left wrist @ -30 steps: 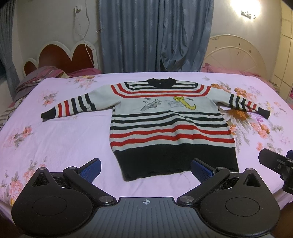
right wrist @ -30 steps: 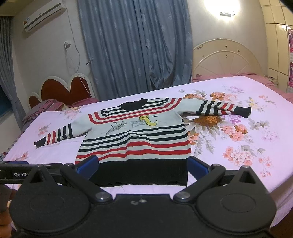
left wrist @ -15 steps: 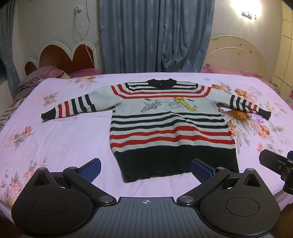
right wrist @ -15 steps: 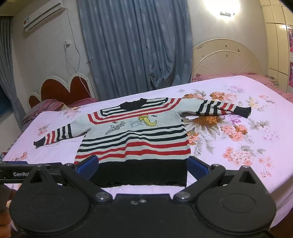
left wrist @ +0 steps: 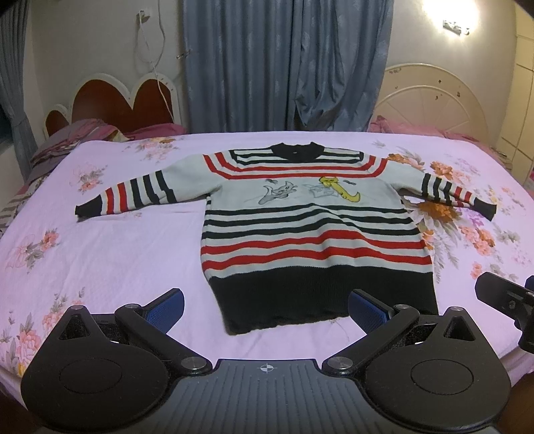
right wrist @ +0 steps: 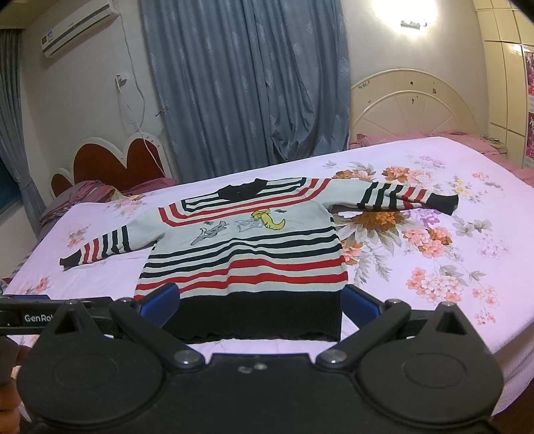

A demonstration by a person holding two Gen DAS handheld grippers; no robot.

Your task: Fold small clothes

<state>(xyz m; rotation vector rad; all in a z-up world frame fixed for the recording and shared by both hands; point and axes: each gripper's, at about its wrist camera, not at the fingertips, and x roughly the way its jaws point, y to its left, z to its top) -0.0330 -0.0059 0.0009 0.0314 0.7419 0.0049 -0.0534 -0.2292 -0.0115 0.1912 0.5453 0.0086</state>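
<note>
Nothing is folded yet: the striped sweater (left wrist: 313, 230) lies flat, sleeves spread, near the bed's (left wrist: 110, 253) front edge, while the left gripper (left wrist: 266, 308) and right gripper (right wrist: 261, 302) hover spread apart, empty.

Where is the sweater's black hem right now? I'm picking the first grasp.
In both views the black hem lies at the bed's near edge, between the open fingers of the left gripper.

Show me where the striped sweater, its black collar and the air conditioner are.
striped sweater (left wrist: 310, 230), left wrist view, on the middle stripes of the body.
black collar (left wrist: 295, 149), left wrist view, on the neckband.
air conditioner (right wrist: 78, 28), right wrist view, on its front panel.
</note>
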